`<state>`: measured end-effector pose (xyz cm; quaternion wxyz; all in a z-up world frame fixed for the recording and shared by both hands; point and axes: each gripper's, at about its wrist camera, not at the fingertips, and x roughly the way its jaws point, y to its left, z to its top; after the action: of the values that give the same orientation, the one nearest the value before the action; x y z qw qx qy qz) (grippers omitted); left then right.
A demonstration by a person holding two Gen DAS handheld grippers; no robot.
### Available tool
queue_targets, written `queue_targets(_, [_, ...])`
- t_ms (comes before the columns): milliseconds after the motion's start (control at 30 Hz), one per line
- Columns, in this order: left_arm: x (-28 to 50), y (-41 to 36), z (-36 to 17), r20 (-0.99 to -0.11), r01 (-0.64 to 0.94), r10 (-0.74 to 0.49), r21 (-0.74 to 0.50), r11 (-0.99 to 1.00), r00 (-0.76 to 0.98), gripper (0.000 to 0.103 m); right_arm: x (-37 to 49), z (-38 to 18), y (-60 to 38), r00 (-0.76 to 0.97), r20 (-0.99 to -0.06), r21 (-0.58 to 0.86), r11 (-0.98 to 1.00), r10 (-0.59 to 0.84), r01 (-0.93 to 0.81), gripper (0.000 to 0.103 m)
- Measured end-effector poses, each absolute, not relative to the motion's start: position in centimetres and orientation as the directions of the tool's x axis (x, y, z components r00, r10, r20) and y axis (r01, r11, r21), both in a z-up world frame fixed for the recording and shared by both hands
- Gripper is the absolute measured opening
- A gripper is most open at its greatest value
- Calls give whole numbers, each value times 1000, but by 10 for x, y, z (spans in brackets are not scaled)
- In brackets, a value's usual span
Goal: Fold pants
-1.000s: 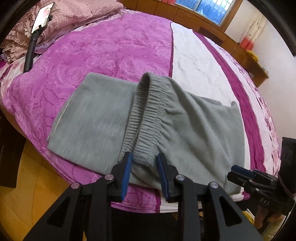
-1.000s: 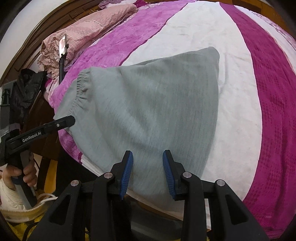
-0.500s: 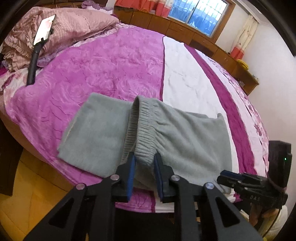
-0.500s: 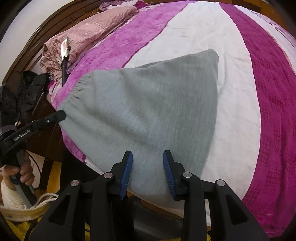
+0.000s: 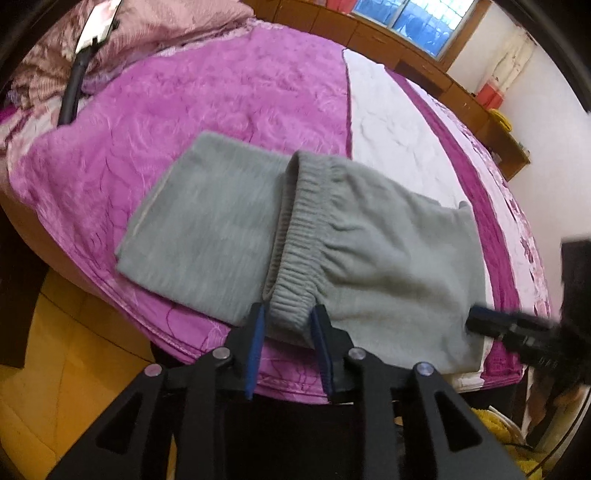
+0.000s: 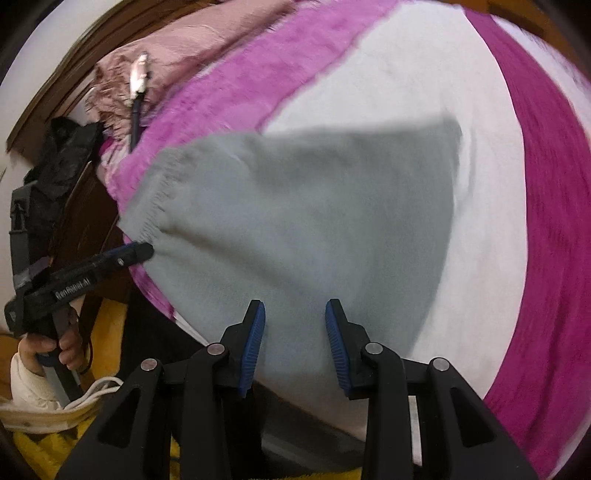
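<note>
On the near edge of the bed (image 5: 229,96), the grey pants (image 5: 388,251) lie folded over themselves across the purple-and-white bedspread (image 6: 480,229), one flat panel to the left in the left wrist view and the part with the ribbed elastic waistband (image 5: 303,236) lapped over it to the right. At the front of that view the left gripper (image 5: 287,321) has the near end of the waistband bunched between its blue pads (image 5: 256,332); its jaws have just been opening a little again after a tighter squeeze, and the cloth appears still touched by both pads, though motion blur makes the contact hard to judge. The right wrist view shows the same gripper from the side, its tip at the waistband corner over the bed's edge, with the person's hand (image 6: 51,347) around its handle and a pale sleeve cuff below. Over the near hem of the pants, the right gripper (image 6: 295,314) stands with its jaws spread apart, grey fabric showing in the gap between them, but whether the pads touch the cloth I cannot tell. A phone on a black flexible stand (image 5: 79,74) rises beside the pink pillows (image 5: 173,22) at the head of the bed, and wooden cabinets (image 5: 406,51) run under the window (image 5: 417,18) on the far side.
</note>
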<state>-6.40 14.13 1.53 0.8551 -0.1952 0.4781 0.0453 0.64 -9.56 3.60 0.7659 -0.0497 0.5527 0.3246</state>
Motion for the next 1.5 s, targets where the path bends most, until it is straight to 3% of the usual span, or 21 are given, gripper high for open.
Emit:
queue_targets(167, [-63, 141, 28, -815, -256, -104, -296, 920, 570, 29, 26, 74, -53, 234, -853, 204, 711, 467, -673, 32])
queue_targets(233, [-61, 141, 32, -800, -251, -117, -318, 914, 588, 34, 38, 78, -31, 210, -851, 200, 666, 482, -719, 40])
queue_targets(633, [-44, 151, -2, -822, -292, -152, -358, 887, 548, 40, 75, 42, 54, 125, -902, 118, 514, 412, -849, 40])
queue_targets(867, [-43, 150, -7, -812, -290, -157, -370, 883, 562, 42, 86, 14, 69, 76, -932, 99, 449, 355, -888, 41])
queue_targets(1067, [-39, 144, -11, -806, -272, -135, -344, 899, 576, 48, 88, 6, 72, 67, -933, 81, 388, 353, -918, 48])
queue_targets(1233, [-33, 141, -13, -808, -257, -130, -329, 909, 574, 51, 100, 0, 69, 10, -926, 160, 416, 378, -895, 51])
queue_targets(1500, [-34, 139, -13, -804, -267, -108, -317, 910, 584, 51, 92, 4, 69, 61, -924, 125, 450, 377, -884, 51])
